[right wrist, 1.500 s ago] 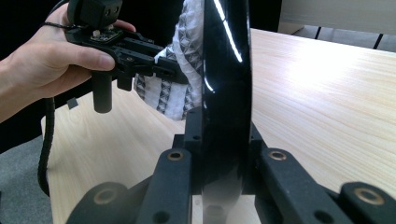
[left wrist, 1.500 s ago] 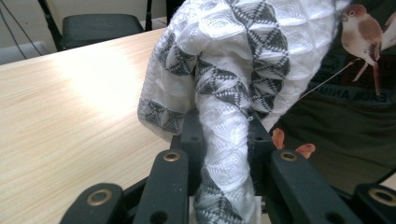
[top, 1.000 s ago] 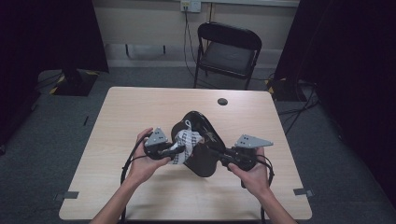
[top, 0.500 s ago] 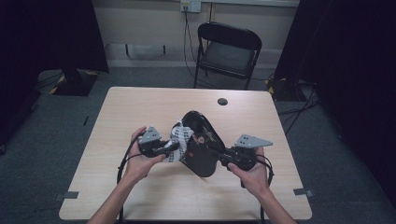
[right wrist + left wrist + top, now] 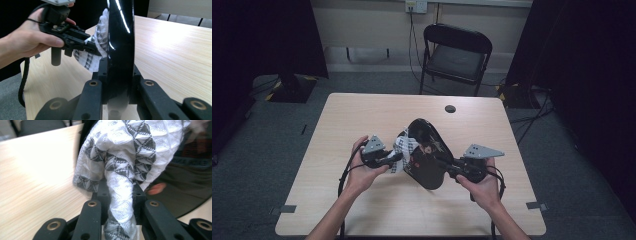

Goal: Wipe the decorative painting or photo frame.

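Left gripper [image 5: 396, 159] is clamped on a twisted fold of the white-and-grey patterned cloth [image 5: 130, 157]; in the left gripper view the fabric runs down between its two jaws. Right gripper [image 5: 446, 163] is clamped on the rim of the glossy black plate [image 5: 428, 152], which it holds on edge above the middle of the table [image 5: 362, 115]; the right gripper view shows the rim [image 5: 120, 50] seated between the jaws.

Change since the earlier pictures: the left hand [image 5: 362, 172] has drawn the cloth away from the plate's centre, toward the plate's left edge and slightly lower. The right hand [image 5: 482, 187] and the plate hold the same position. This is judged to be a wiping stroke across the plate's face, with the cloth near the end of a pass; a further pass probably requires bringing the cloth back onto the surface.

Limits of view:
- The contact between cloth and plate is partly covered by the fabric itself, so whether the cloth presses on the face or only hangs against it cannot be confirmed.
- A faint pattern marks the plate's face in the high view; its detail is too small to read.
- The cloth's far end is cut off at the top of the left gripper view.
- A small dark round object [image 5: 450, 108] lies near the far table edge; its nature is unclear.
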